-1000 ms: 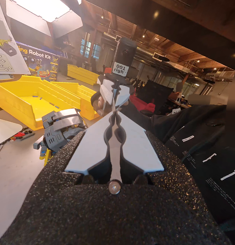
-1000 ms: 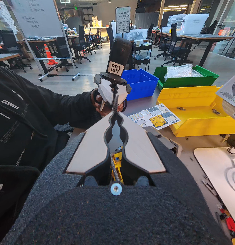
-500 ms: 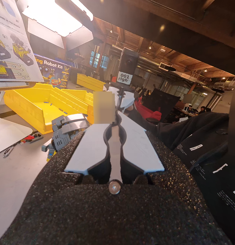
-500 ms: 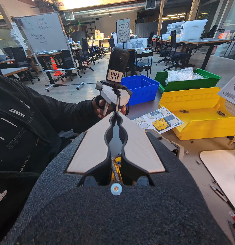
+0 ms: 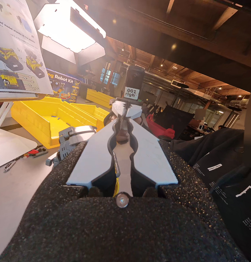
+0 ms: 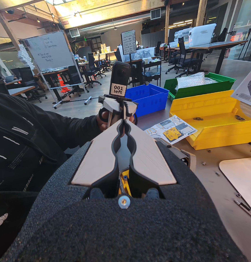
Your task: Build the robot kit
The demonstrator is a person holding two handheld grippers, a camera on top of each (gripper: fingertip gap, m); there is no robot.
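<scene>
My left gripper (image 5: 123,120) and right gripper (image 6: 123,120) point at each other, tip to tip, above the table. The left one's jaws stand a narrow gap apart with nothing between them; it also shows in the right wrist view (image 6: 117,119), held by a hand. The right one is shut with its tips touching and nothing visible in it; it also shows in the left wrist view (image 5: 122,117). A grey and yellow toy model (image 5: 71,140) sits on the table under both grippers, mostly hidden; its grey corner (image 6: 184,156) shows beside my right finger.
Yellow bins (image 5: 41,124) (image 6: 215,123), a blue bin (image 6: 149,96) and a green bin (image 6: 200,87) stand on the table. A sticker sheet (image 6: 171,130), a booklet on a stand (image 5: 15,56), its white base (image 6: 242,177) and small loose parts (image 5: 32,152) lie nearby. A person's black sleeve (image 6: 30,141) is close. Only a small space, under 4 cm, lies between the two pairs of fingers.
The left gripper's jaws have parted slightly. Both grippers have tilted up a little and stayed tip to tip. The right gripper stays shut.
</scene>
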